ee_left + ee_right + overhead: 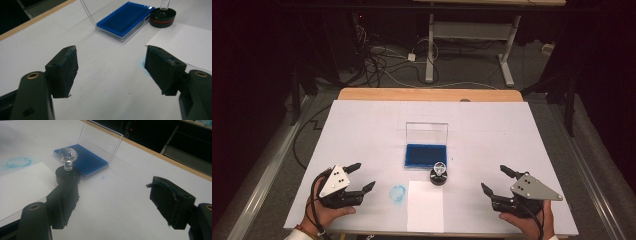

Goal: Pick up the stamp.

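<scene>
Nearest the person, the left gripper is resting low over the white table cover at the near left, its jaws standing wide apart with nothing between them; in the left gripper view the left gripper is showing bare white surface in the gap, and its pads are carrying faint blue smudges. The right gripper is sitting at the near right, well apart from the other, its jaws likewise spread and holding nothing; in the right gripper view the right gripper is pointing toward the stamp. Between the two, a white sheet of paper is lying flat at the near edge, and just to its left a round blue ink ring is marking the cover. Touching the far edge of the paper, the stamp, a black round base with a clear faceted knob, is standing upright, untouched by either gripper. Just beyond it, the blue ink pad is lying open in its clear case, with the transparent lid standing upright at its far side. Farther still, the wooden table edge is showing, then a dark floor with cables.
</scene>
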A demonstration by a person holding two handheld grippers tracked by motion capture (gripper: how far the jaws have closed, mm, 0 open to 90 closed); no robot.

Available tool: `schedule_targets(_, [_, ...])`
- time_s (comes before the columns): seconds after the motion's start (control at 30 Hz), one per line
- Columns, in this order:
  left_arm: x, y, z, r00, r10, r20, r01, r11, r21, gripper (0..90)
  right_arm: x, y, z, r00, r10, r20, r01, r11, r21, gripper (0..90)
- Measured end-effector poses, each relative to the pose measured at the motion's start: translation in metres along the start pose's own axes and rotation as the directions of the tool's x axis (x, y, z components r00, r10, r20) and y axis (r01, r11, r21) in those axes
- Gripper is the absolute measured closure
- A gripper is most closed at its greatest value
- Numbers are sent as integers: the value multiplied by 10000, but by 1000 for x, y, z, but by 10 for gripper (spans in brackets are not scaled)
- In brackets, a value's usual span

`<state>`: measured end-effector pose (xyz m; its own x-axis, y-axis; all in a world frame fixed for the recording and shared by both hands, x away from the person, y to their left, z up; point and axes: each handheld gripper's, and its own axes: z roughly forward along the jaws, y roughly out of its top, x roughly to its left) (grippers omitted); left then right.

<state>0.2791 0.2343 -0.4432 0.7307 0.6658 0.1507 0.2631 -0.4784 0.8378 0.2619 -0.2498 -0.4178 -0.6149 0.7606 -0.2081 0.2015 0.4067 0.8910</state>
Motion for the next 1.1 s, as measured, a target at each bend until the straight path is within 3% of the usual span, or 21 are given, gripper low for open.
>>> schedule_targets(0.3, [-1,-1,2,9998,57,165,-61,9998,214,261,-1,2,4,9997,-72,-254,81,9994,326,241])
schedule_targets(0.63, [-3,-2,3,9998,58,195,-67,9989,463,261,-2,35,26,9917,-319,-1245,440,9944,957,227])
schedule_targets(0.77, [-2,-3,5,9997,20,225,-32,9985,546,261,0,47,39,9838,-376,-1753,594,9909,1205,227])
schedule_targets(0.87, [-1,-3,5,9999,44,153,-53,9984,558,261,6,60,61,9687,-432,-2444,830,9844,1553,219])
schedule_targets(0.9, [-1,-3,5,9999,26,165,-35,9985,542,261,6,60,61,9687,-432,-2444,830,9844,1553,219])
schedule_targets(0.93, [-1,-4,5,9998,37,177,-46,9985,542,261,10,64,73,9608,-473,-2731,1016,9769,1880,220])
schedule_targets(1.0, [-2,-4,5,9998,87,172,-96,9984,560,261,12,66,79,9578,-502,-2829,1095,9741,1979,220])
schedule_targets(1.03, [-2,-4,5,9998,95,174,-104,9984,562,261,17,70,89,9494,-549,-3091,1263,9682,2158,231])
schedule_targets(1.1, [-3,-4,5,9998,107,176,-117,9983,578,261,19,71,94,9474,-655,-3133,1408,9643,2242,239])
